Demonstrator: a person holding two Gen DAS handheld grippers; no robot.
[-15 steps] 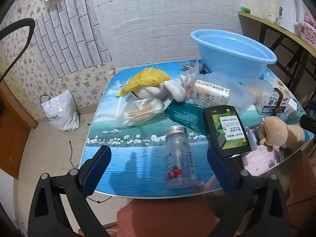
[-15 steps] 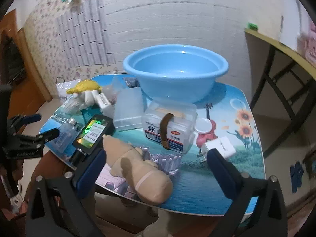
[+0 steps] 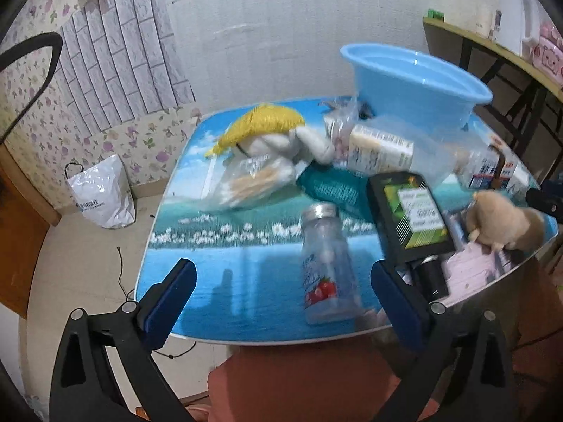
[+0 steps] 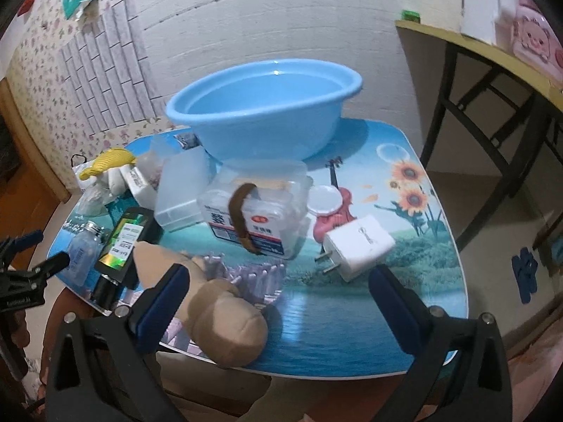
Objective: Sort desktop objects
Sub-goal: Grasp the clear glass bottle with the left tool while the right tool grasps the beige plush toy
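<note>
Nearest the lens, at the bottom of each frame, two grippers are hanging over the near table edge: the left gripper point(image 3: 283, 290) and the right gripper point(image 4: 278, 297), each with jaws spread wide and pinching nothing.

Between the left gripper's pads, one clear bottle point(image 3: 325, 263) with a strawberry label is lying lengthwise, untouched. At lower left of the right wrist view, one tan plush toy point(image 4: 214, 306) is resting against the left pad; whether they touch cannot be told. At right centre, one white charger plug point(image 4: 357, 246) is lying on the table.

In mid frame, one dark flat bottle point(image 3: 408, 216) with a green label is lying beside the clear bottle. One teal packet point(image 3: 334, 188), one bag of cotton swabs point(image 3: 246, 184), one white plush with a yellow net cap point(image 3: 278, 133) and one cream tube point(image 3: 381, 149) are clustering behind. Two clear plastic boxes are standing centrally: a labelled box point(image 4: 253, 218) with a brown strap, and a plain box point(image 4: 181, 190).

Farthest, one blue basin point(image 4: 264, 119) is sitting empty at upper centre.

The table point(image 4: 404, 281) is showing a printed landscape with sunflowers. One white bag point(image 3: 103, 197) is sitting on the floor at left; brick-pattern and floral walls are closing the room.
</note>
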